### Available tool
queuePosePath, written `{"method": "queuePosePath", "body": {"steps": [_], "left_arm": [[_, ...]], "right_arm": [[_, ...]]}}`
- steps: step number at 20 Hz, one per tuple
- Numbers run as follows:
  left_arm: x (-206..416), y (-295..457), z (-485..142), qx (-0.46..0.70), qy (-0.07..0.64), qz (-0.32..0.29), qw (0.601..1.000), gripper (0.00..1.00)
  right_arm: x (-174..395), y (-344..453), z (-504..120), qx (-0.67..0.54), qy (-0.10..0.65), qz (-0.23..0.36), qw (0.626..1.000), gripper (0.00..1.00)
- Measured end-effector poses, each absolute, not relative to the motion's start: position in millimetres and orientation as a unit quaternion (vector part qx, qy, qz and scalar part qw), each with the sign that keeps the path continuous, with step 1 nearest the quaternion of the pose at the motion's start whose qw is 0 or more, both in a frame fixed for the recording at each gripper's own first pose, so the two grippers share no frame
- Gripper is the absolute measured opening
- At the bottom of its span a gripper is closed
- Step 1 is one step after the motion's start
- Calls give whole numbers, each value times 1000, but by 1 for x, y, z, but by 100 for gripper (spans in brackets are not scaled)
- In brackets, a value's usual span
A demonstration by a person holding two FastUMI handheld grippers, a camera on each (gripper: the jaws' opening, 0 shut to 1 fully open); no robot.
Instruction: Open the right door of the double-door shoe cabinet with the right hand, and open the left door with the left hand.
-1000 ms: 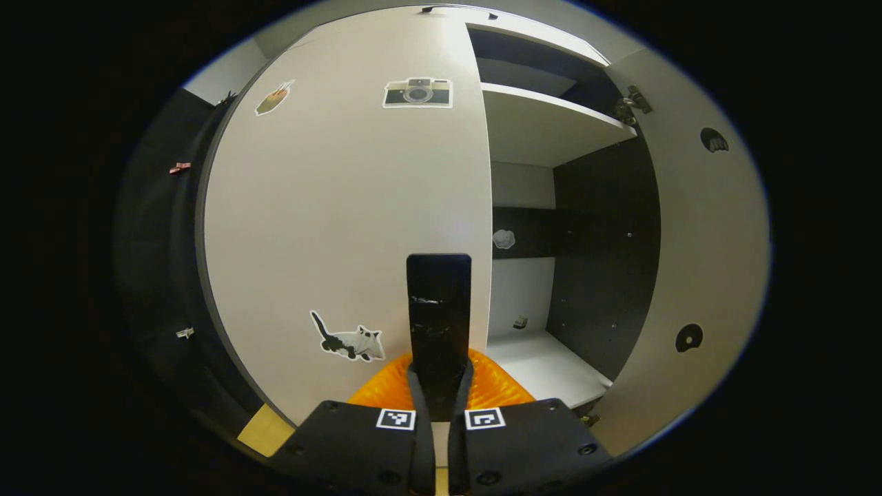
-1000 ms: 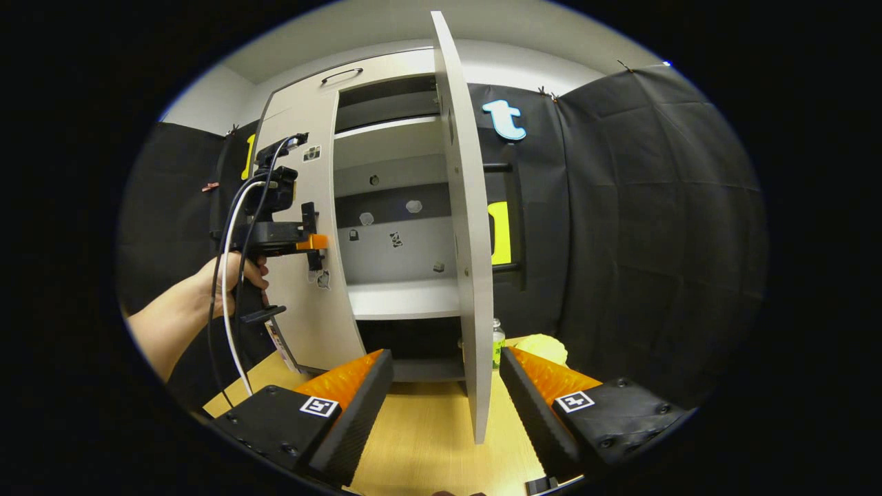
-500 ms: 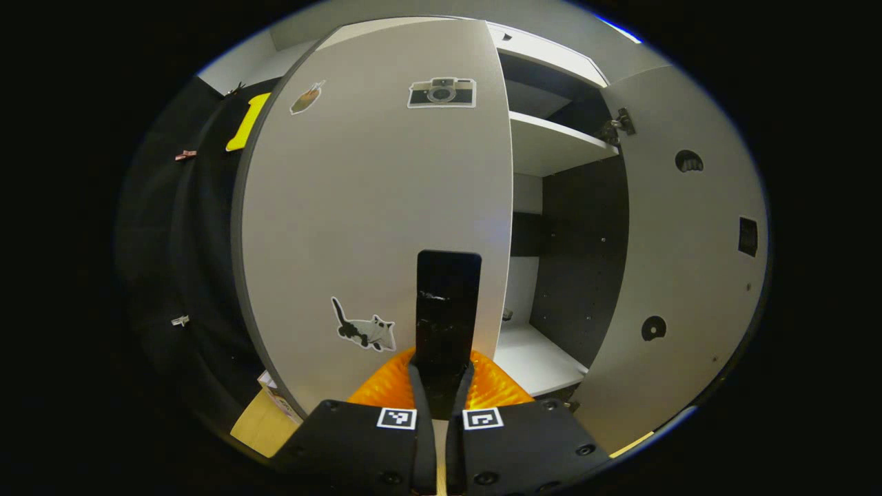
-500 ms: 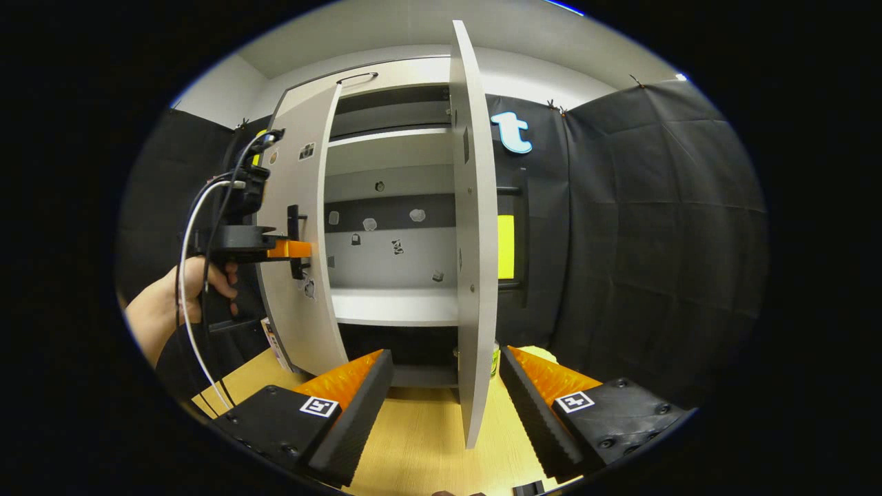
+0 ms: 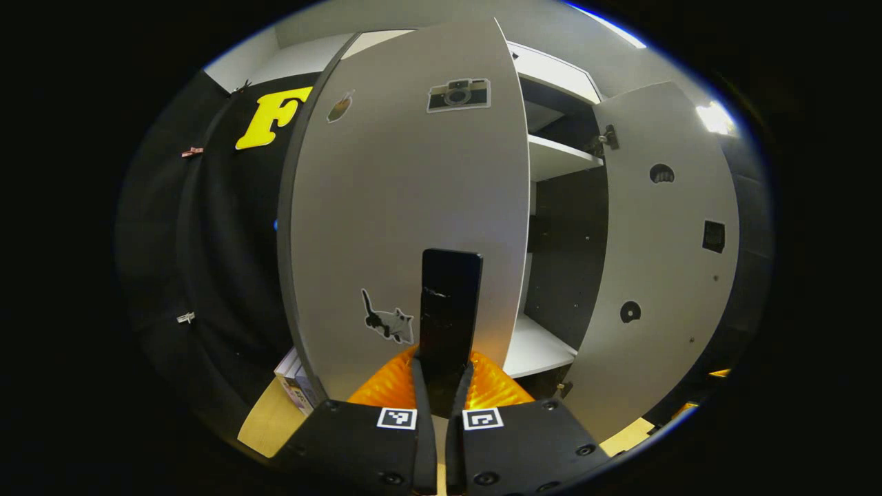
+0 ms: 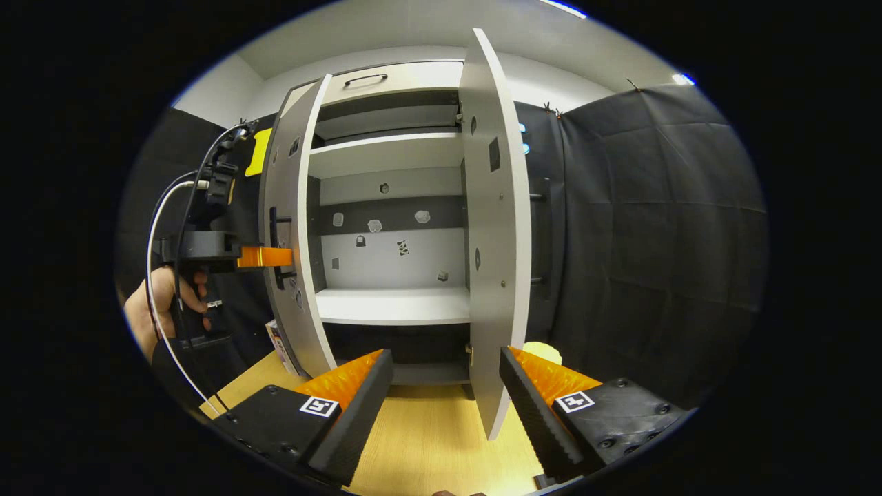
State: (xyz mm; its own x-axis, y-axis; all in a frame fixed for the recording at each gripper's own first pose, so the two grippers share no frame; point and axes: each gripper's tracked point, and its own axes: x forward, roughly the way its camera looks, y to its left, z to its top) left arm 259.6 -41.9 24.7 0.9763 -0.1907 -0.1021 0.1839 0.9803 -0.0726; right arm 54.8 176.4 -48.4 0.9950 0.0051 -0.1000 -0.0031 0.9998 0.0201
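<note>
The white shoe cabinet (image 6: 393, 148) stands with both doors swung outward. In the left gripper view my left gripper (image 5: 442, 375) is shut on the black vertical handle (image 5: 449, 296) of the left door (image 5: 406, 207), which carries camera and cat stickers. In the right gripper view a hand (image 6: 155, 303) holds that left gripper (image 6: 265, 257) against the left door (image 6: 289, 227). My right gripper (image 6: 444, 396) is open at the bottom. The lower edge of the right door (image 6: 493, 227) hangs between its fingers, and neither finger presses on it.
The cabinet rests on a light wooden surface (image 6: 427, 441). A small box (image 5: 295, 379) leans at the foot of the left door. A yellow-green object (image 6: 541, 353) sits behind the right door. Black cloth walls close in on both sides. Small stickers dot the cabinet's back panel.
The left door has swung further outward with my left gripper shut on its handle. The right door has also turned wider. My right gripper stays open.
</note>
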Motion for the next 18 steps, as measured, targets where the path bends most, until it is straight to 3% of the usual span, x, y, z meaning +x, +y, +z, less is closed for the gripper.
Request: {"method": "queuePosePath", "body": {"steps": [9, 15, 18], "left_arm": [[235, -2, 24, -22, 50, -86, 995, 10], [221, 125, 22, -23, 46, 11, 999, 5], [221, 122, 21, -123, 52, -45, 990, 5]], "right_arm": [[28, 212, -55, 25, 52, -26, 998, 98], [10, 232, -64, 28, 59, -32, 997, 98], [4, 234, -66, 29, 60, -37, 997, 98]]}}
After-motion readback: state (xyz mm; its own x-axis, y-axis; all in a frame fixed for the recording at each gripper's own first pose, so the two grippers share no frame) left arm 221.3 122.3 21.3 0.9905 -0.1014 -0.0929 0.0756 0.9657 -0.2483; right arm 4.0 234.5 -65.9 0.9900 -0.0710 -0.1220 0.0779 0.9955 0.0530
